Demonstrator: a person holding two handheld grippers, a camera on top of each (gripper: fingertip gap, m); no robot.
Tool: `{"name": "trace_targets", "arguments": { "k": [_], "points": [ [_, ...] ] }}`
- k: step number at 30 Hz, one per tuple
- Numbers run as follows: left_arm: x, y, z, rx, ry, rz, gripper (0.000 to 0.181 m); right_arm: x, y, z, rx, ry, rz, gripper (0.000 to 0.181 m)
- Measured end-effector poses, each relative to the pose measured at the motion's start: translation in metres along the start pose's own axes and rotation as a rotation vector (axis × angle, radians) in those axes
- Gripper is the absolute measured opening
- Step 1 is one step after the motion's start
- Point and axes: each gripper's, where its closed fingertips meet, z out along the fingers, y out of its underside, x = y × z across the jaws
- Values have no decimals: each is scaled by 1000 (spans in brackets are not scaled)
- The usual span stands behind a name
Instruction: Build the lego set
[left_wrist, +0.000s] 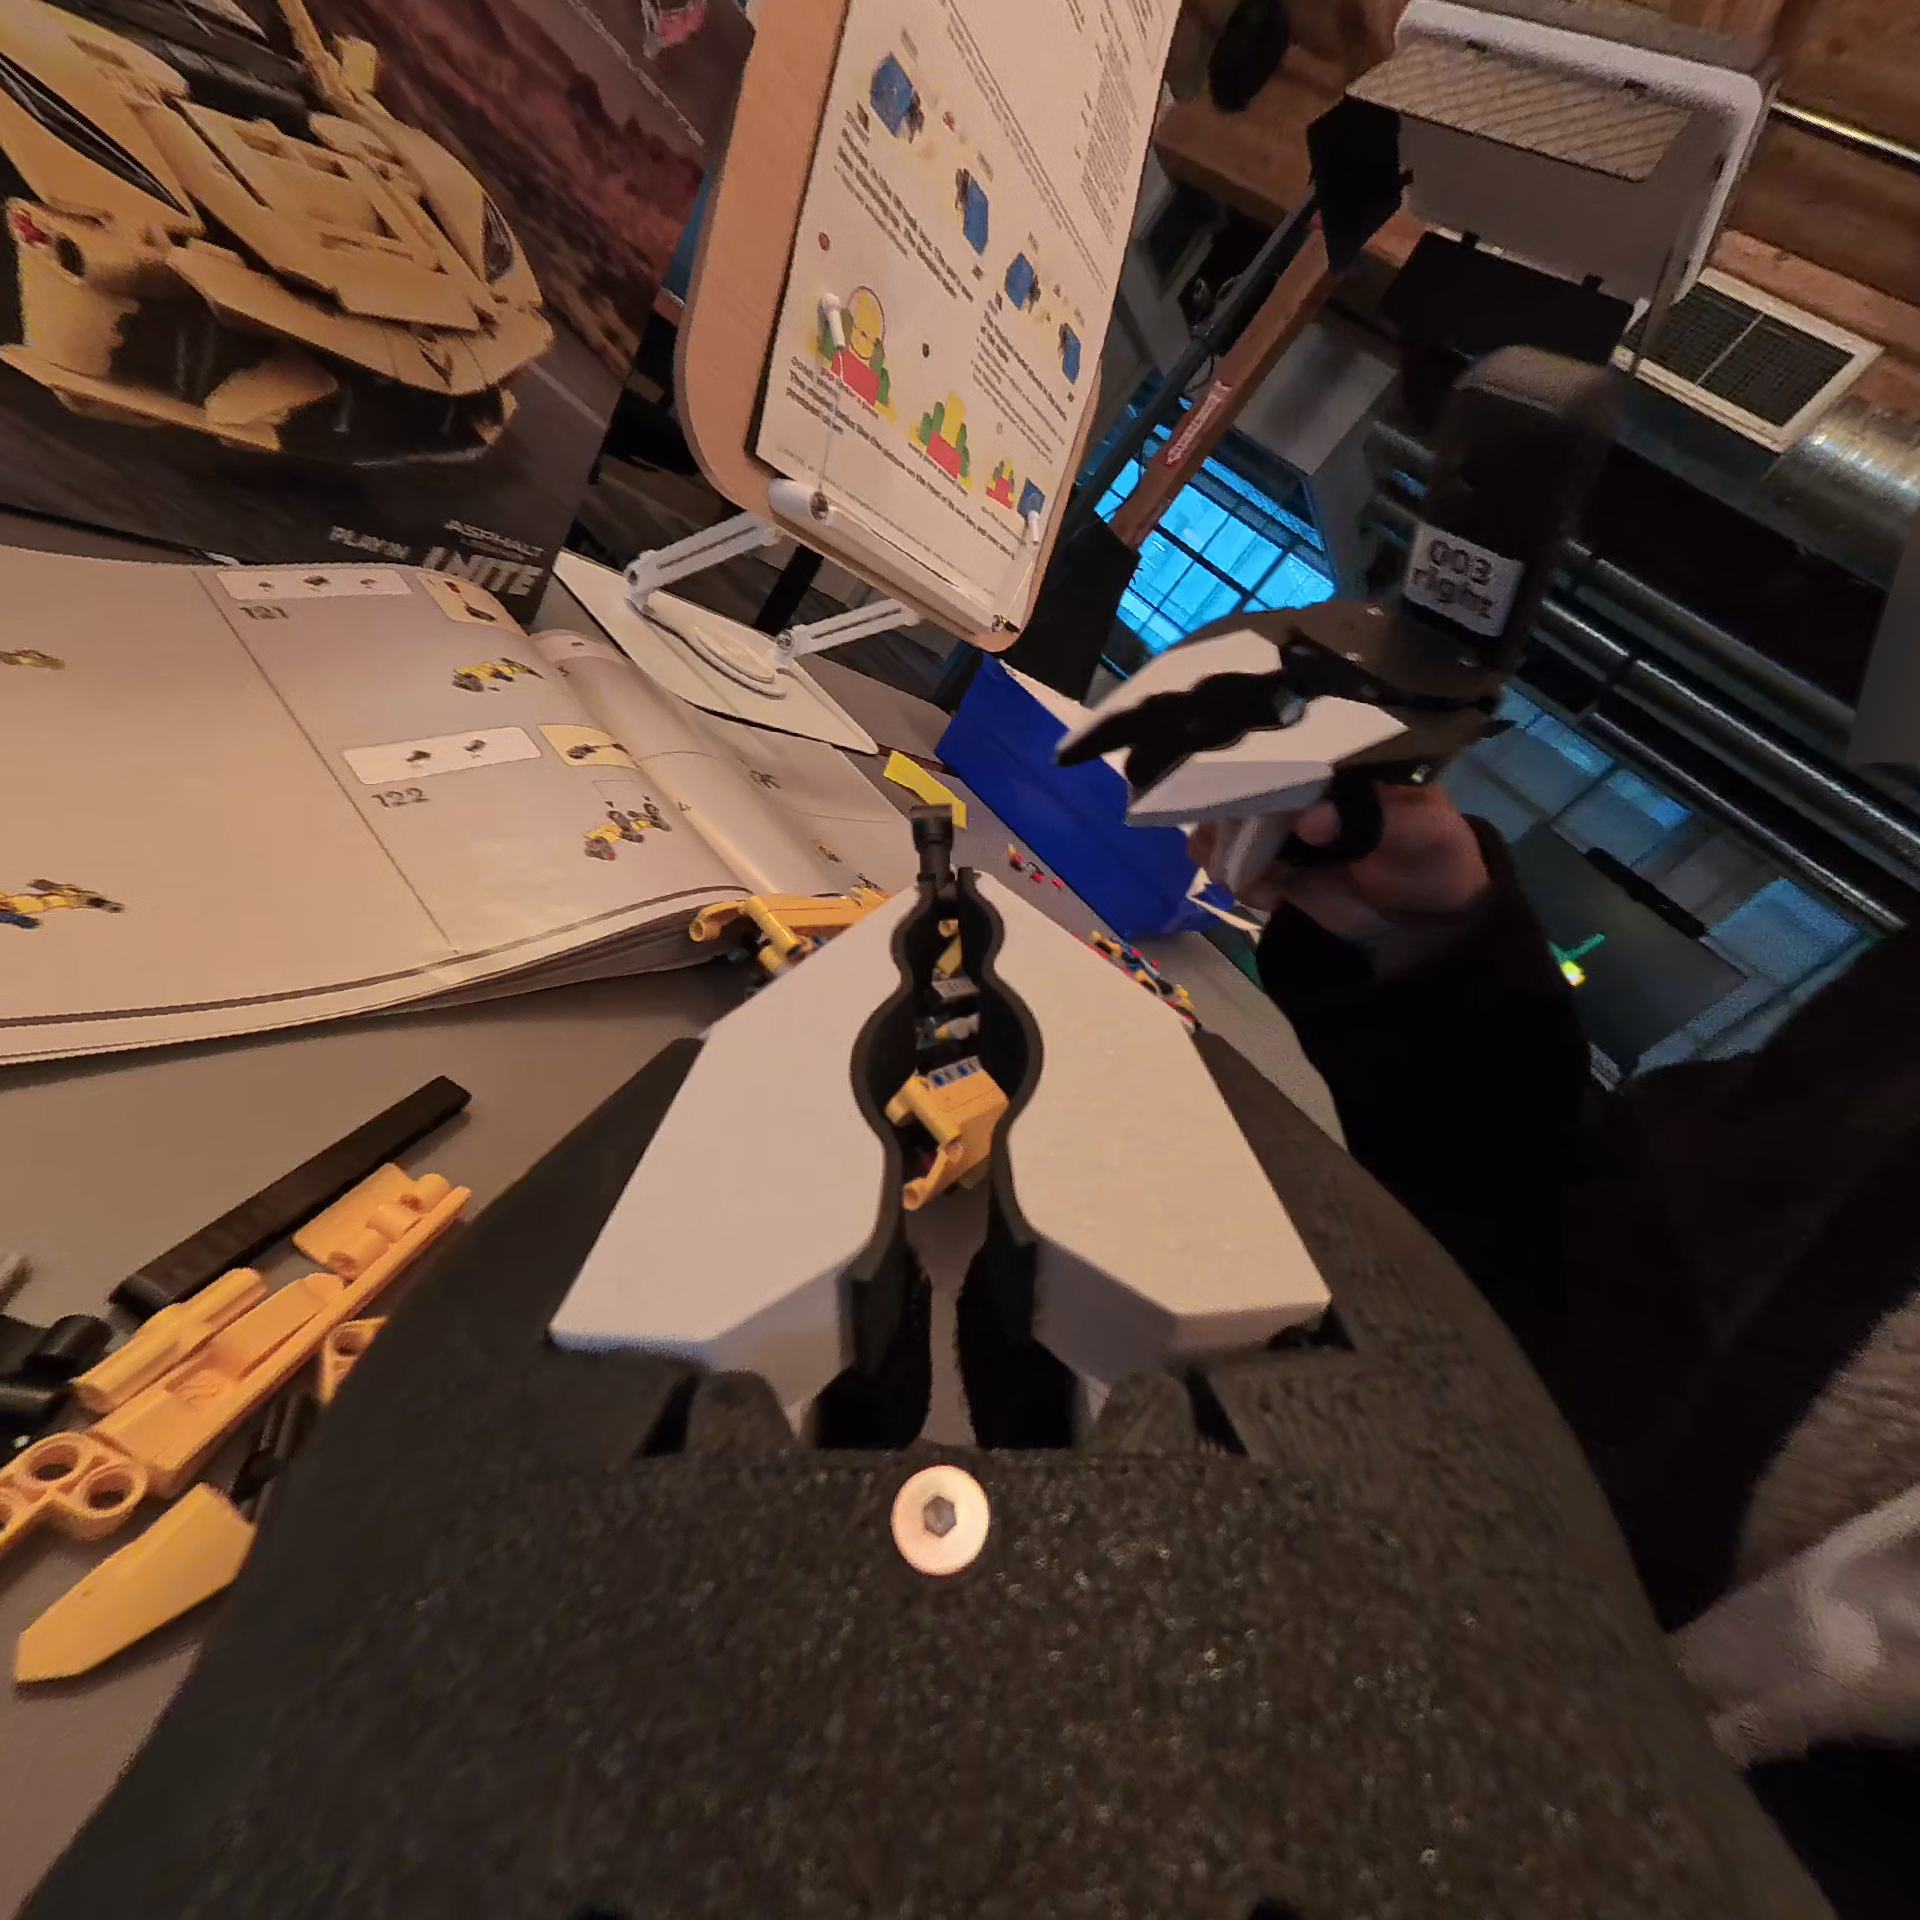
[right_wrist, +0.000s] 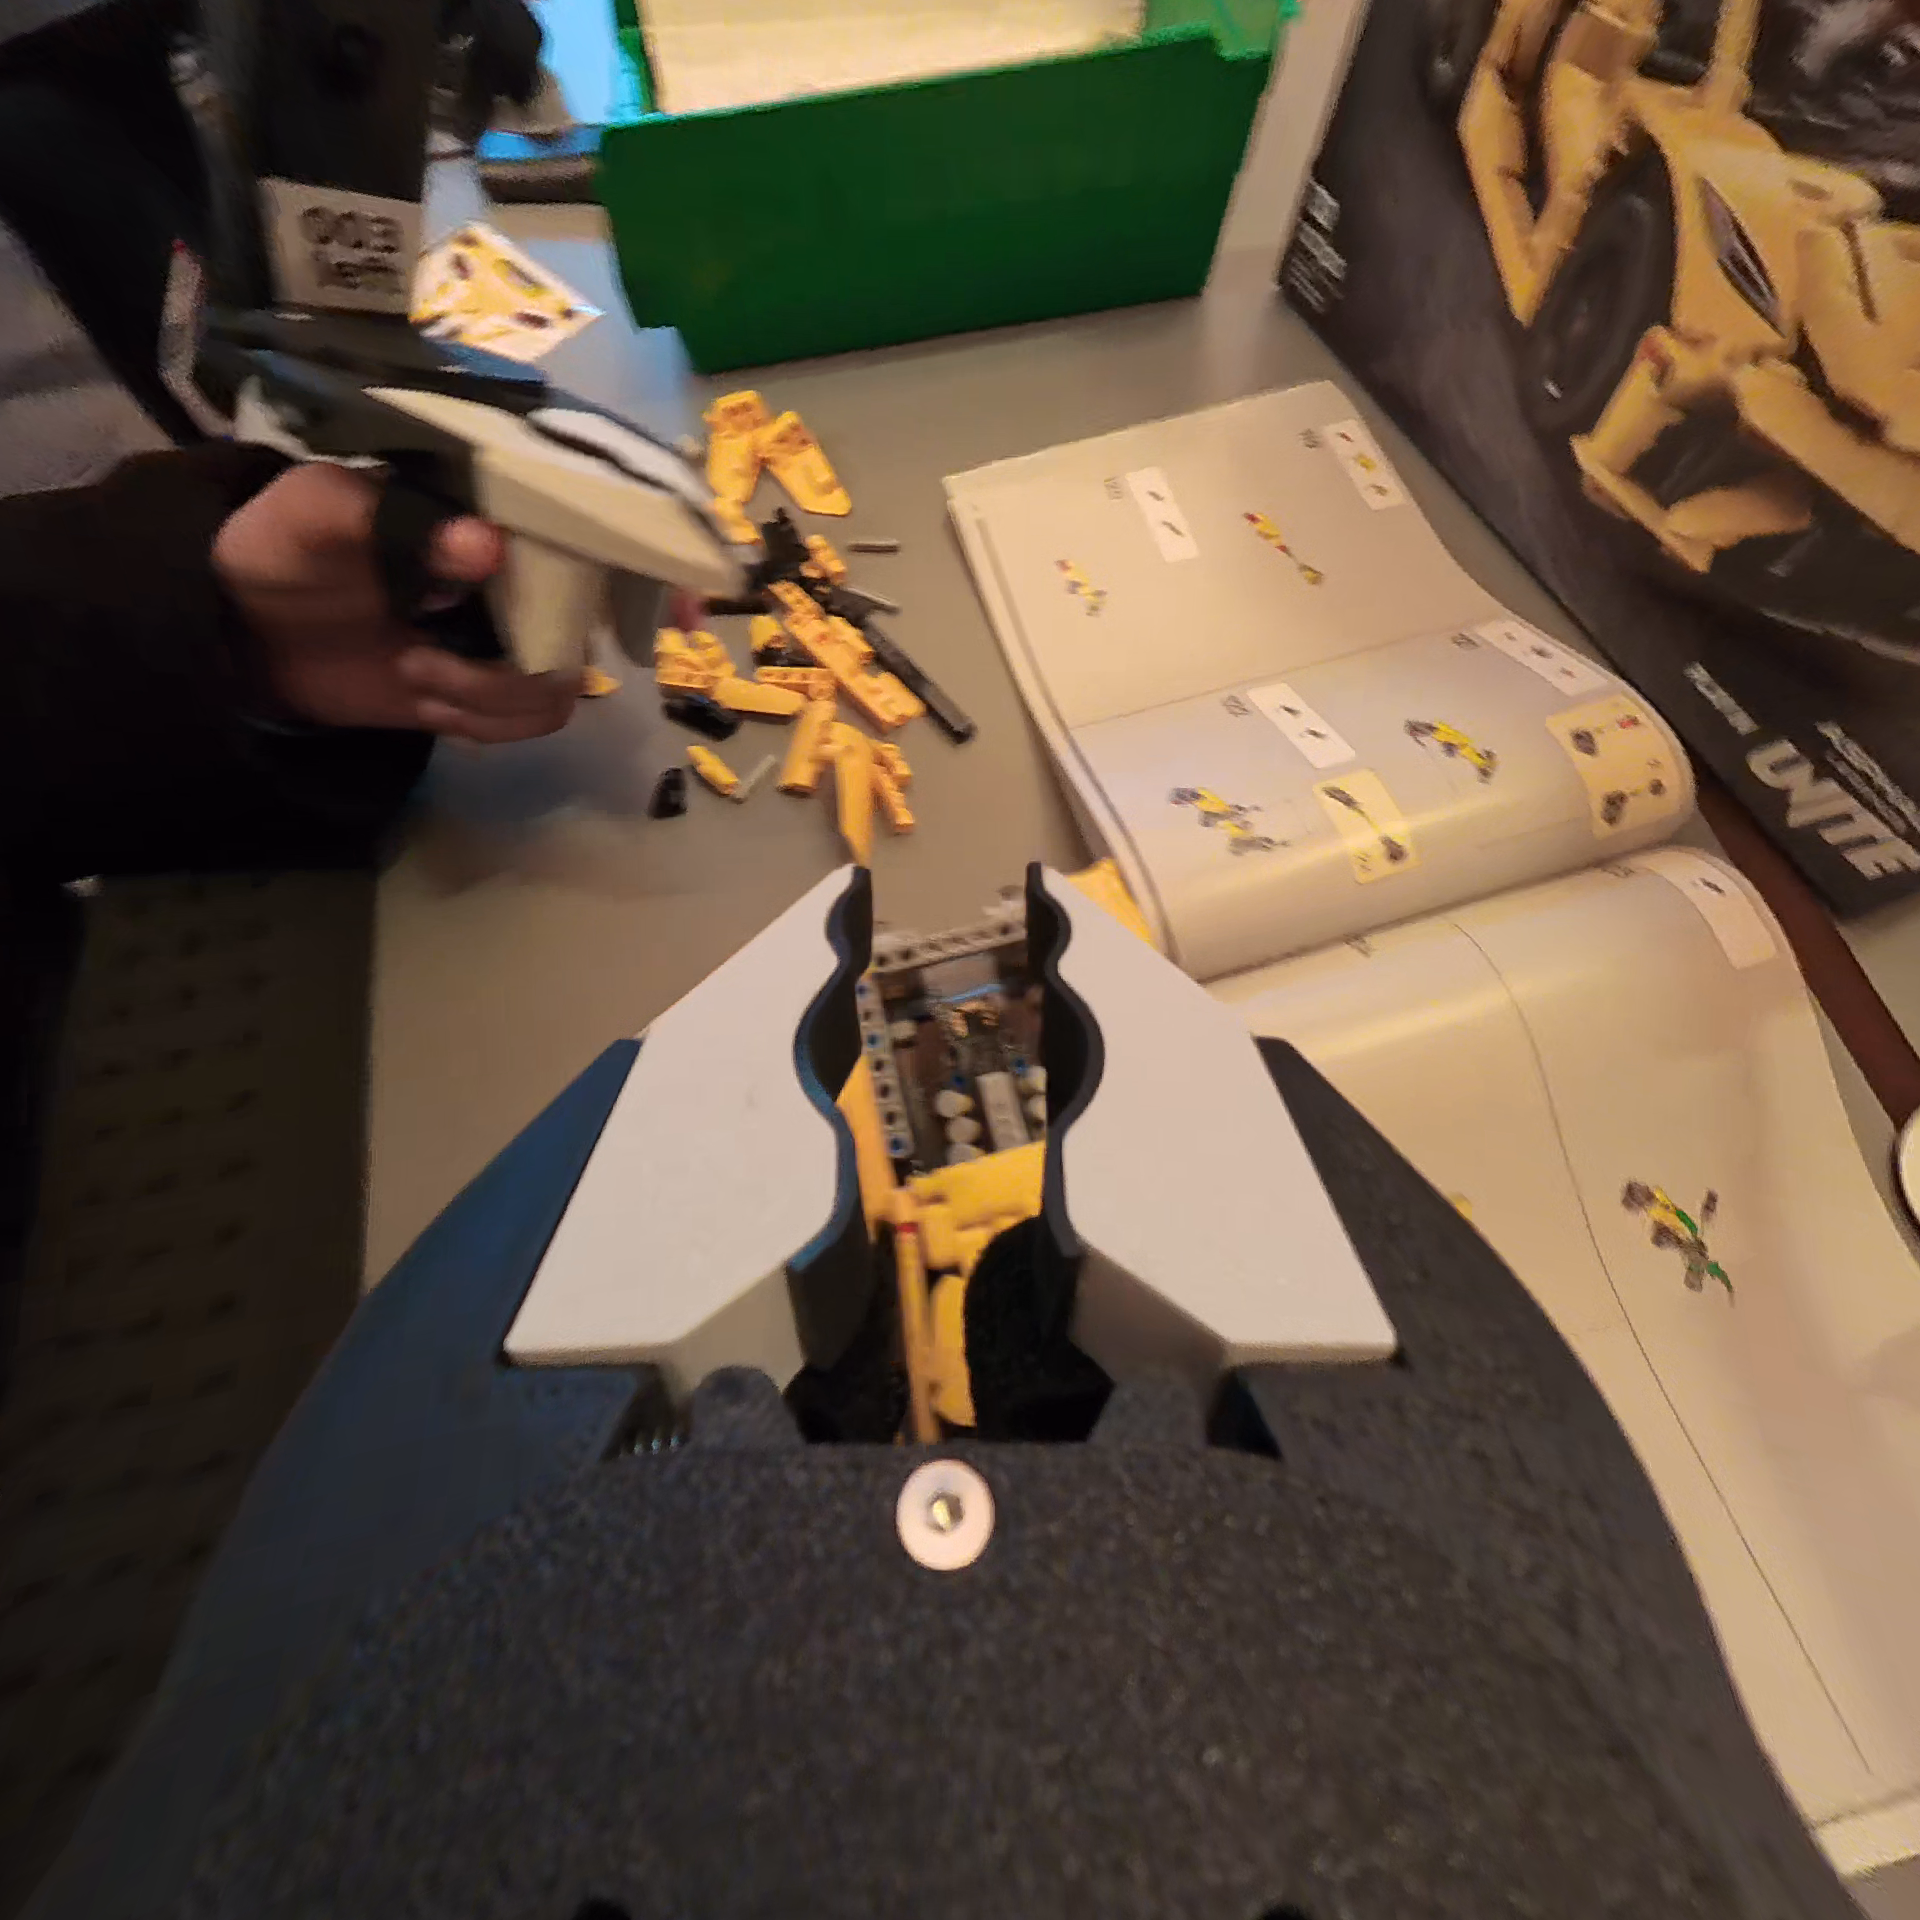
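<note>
— What is held by the left gripper (left_wrist: 940, 883)?

— A small black lego pin (left_wrist: 928, 842) is pinched at the tips of its grey fingers, above the grey worktop (left_wrist: 156, 1143). In the right wrist view it hangs over a scatter of loose yellow and black lego pieces (right_wrist: 821, 665).

— And the right gripper (right_wrist: 948, 883)?

— Its fingers are parted, and nothing is gripped. A partly built yellow and grey lego model (right_wrist: 956, 1101) is seen lying below them, beside the open instruction booklet (right_wrist: 1351, 727). A green bin (right_wrist: 914, 239) and the set's dark box (right_wrist: 1662, 364) are stood behind.
</note>
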Motion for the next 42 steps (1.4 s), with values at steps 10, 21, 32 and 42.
{"name": "trace_targets", "arguments": {
  "k": [10,21,32,42],
  "points": [
    [44,-7,-3,42,317,-163,3,-78,-5,-1,355,-280,122,28],
    [86,10,-1,-39,456,-31,3,-84,-24,-13,606,-376,280,25],
    [99,44,9,-172,424,197,3,-92,-17,-5,559,-418,259,18],
    [97,50,10,-207,418,193,3,-98,-6,-2,490,-476,256,7]
  ]
}}
